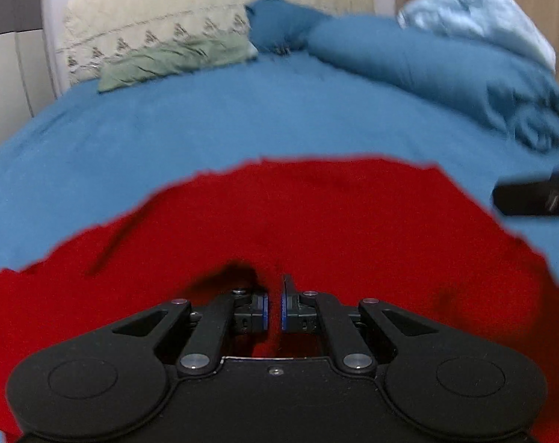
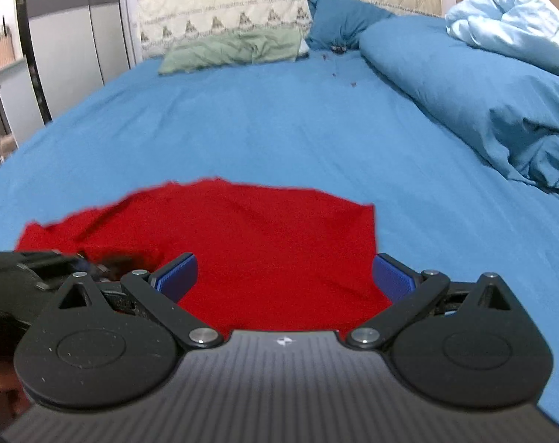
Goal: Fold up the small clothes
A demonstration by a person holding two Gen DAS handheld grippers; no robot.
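Red garment (image 2: 264, 251) lies spread on the blue bed (image 2: 264, 125). Left tongs (image 1: 274, 306) are almost together, seemingly pinching its near edge; right tongs (image 2: 284, 277) stand wide apart above the cloth. Folding seems only starting: next, right tongs should clamp the near edge.

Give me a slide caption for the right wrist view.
Open right gripper poised over a flat red cloth garment on a blue bedsheet.

Blue bed (image 2: 264, 125) bears red garment (image 2: 264, 243), duvet (image 2: 464, 85), green pillow (image 2: 231, 50)
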